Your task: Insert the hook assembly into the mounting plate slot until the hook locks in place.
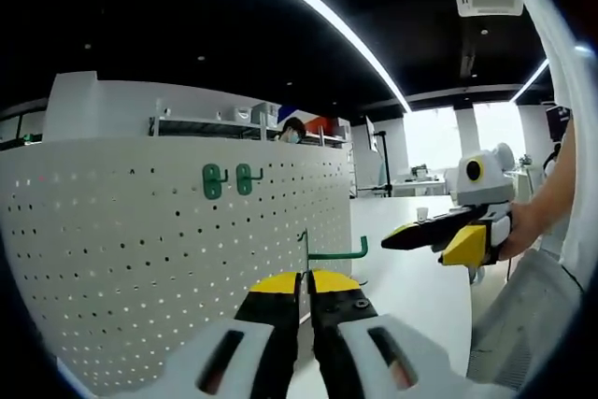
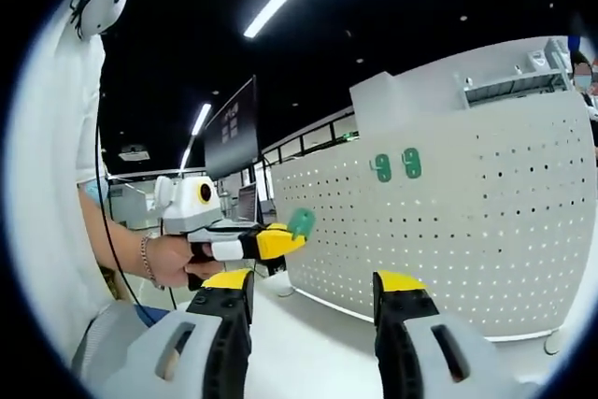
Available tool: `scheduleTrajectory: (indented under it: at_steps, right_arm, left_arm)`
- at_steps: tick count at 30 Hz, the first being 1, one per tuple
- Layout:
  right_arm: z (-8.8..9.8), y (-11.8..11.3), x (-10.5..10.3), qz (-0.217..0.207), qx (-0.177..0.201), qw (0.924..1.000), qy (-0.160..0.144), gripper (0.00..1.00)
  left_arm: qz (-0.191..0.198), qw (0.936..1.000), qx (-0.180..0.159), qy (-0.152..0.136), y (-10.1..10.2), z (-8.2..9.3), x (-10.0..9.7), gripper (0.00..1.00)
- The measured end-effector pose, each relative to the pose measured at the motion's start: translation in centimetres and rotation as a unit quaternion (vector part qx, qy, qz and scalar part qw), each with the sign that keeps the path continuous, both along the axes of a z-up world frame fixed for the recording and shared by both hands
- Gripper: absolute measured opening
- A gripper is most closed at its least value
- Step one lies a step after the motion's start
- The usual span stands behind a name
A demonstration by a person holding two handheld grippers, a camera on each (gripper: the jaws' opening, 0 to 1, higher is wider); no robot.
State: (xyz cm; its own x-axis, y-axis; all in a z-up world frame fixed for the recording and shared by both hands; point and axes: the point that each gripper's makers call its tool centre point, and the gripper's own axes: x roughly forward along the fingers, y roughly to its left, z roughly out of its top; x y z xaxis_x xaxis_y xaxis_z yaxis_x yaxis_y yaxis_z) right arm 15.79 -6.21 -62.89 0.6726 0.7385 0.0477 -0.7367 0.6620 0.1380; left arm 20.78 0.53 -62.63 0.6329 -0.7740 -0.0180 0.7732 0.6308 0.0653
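Observation:
A white perforated mounting plate [image 1: 140, 259] stands upright on the table, with two green hooks [image 1: 230, 179] fixed near its top. My left gripper [image 1: 306, 282] is shut on a green hook assembly [image 1: 336, 253], whose arm sticks out to the right, just short of the plate's right edge. My right gripper [image 1: 402, 235] hovers to the right of it, held in a hand. In the right gripper view, my right gripper [image 2: 316, 282] is open and holds nothing. There the left gripper [image 2: 285, 240] holds the green hook assembly [image 2: 301, 222] close to the plate [image 2: 448, 231], below the mounted hooks [image 2: 396, 165].
The white table [image 1: 411, 277] runs on past the plate's right end. A person's hand and wrist [image 2: 163, 259] hold the left gripper. A dark monitor [image 2: 234, 137] stands behind. Shelving and a person [image 1: 291, 130] are beyond the plate's top.

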Motion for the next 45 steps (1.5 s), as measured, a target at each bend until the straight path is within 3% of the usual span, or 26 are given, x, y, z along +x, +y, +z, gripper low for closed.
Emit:
scheduleTrajectory:
  at_steps: [30, 45]
  right_arm:
    - [2.0, 3.8, 2.1, 0.027, 0.037, 0.9989, -0.006, 0.44]
    - [2.7, 4.9, 2.7, 0.035, 0.056, 0.9978, 0.002, 0.36]
  left_arm:
    - [0.017, 0.9998, -0.004, 0.001, 0.3, 0.0, -0.1, 0.03]
    - [0.024, 0.9997, -0.008, 0.001, 0.5, 0.1, -0.2, 0.03]
